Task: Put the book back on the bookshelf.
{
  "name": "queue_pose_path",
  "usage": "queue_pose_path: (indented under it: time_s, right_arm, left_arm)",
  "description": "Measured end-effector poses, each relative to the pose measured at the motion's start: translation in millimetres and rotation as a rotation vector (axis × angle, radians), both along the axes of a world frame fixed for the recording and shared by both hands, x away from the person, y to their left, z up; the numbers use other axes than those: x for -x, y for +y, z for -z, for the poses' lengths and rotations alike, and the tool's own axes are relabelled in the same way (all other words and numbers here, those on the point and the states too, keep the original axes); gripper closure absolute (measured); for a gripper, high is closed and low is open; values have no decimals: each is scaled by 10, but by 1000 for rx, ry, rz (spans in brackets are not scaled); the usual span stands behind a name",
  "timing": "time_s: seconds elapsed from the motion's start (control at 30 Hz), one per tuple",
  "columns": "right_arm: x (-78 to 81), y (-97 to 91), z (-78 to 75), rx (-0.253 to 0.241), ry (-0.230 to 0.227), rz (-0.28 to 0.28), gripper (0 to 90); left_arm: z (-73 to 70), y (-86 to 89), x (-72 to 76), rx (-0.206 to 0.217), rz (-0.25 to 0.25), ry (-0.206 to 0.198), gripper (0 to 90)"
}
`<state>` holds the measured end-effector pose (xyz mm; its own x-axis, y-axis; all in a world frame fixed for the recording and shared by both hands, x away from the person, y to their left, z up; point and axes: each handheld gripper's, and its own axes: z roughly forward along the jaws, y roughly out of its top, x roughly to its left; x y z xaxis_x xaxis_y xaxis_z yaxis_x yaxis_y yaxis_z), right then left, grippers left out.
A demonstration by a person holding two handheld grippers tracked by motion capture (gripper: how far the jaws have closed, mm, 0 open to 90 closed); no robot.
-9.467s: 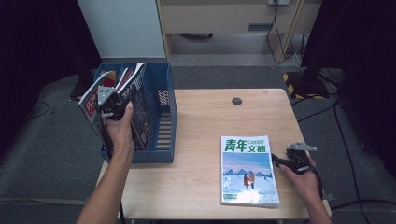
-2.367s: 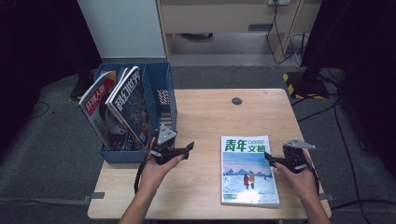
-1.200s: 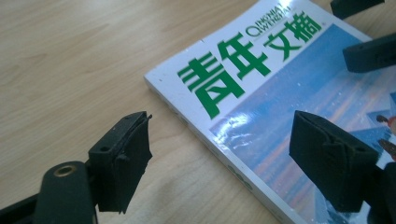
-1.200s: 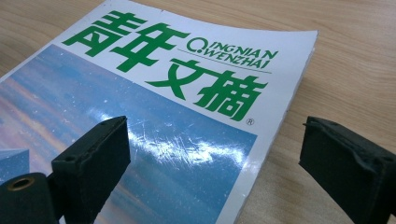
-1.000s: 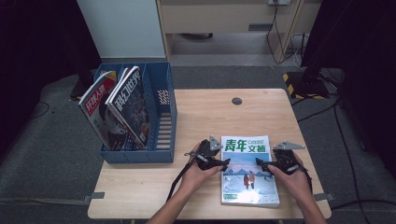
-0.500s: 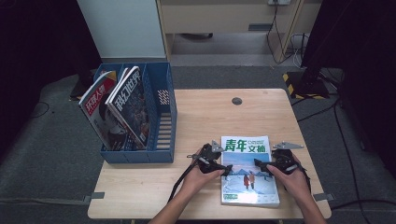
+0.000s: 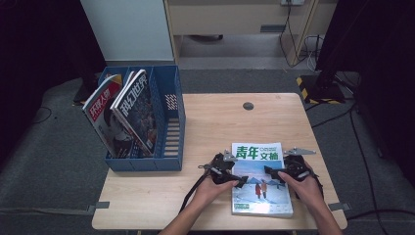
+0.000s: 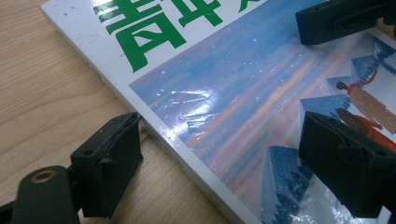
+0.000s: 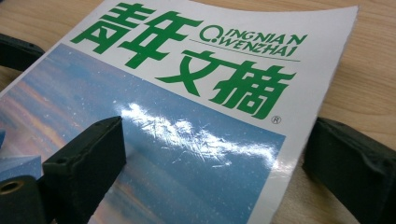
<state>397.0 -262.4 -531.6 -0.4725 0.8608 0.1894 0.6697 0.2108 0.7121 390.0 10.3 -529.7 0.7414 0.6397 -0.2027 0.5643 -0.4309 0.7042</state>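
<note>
Your magazine (image 7: pixel 259 178) lies flat on the pale wooden tabletop (image 7: pixel 215 122), in its near right part, well apart from the blue plastic file rack (image 7: pixel 169 122) on the left. The magazine has a glossy cover with green characters on white above a blue snowy picture; the light glares on it. Its corners are square and its spine is thin and white.

Your left hand-held gripper (image 7: pixel 234 177) is at the left long edge. Its jaws have just been opening and stand wide: one black pad sits on the wood just beside the spine, the other over the cover, and neither presses.

Your right hand-held gripper (image 7: pixel 275 173) is at the right long edge, its jaws have just closed a little but remain wide, one over the cover and one on the wood. It holds nothing.

The tabletop beyond the magazine is free, with one small dark round cap (image 7: pixel 248 105) there.
</note>
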Motion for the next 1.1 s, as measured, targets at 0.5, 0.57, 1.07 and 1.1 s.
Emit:
queue_pose_path:
  time_s: [0.5,0.57,1.07,1.1]
  right_arm:
    - [205,-140,-159,-2,16,-55,386]
    - [215,-171,-169,-18,36,-67,424]
    - [-23,86,-100,-24,-36,-111,379]
    - [-42,112,-99,-14,-42,-118,370]
  left_arm:
    - [27,1,33,21,-13,-19,112]
    - [29,-1,37,25,-17,-20,112]
    - [14,-11,141,9,-26,-14,118]
    - [11,-17,140,10,-30,-11,117]
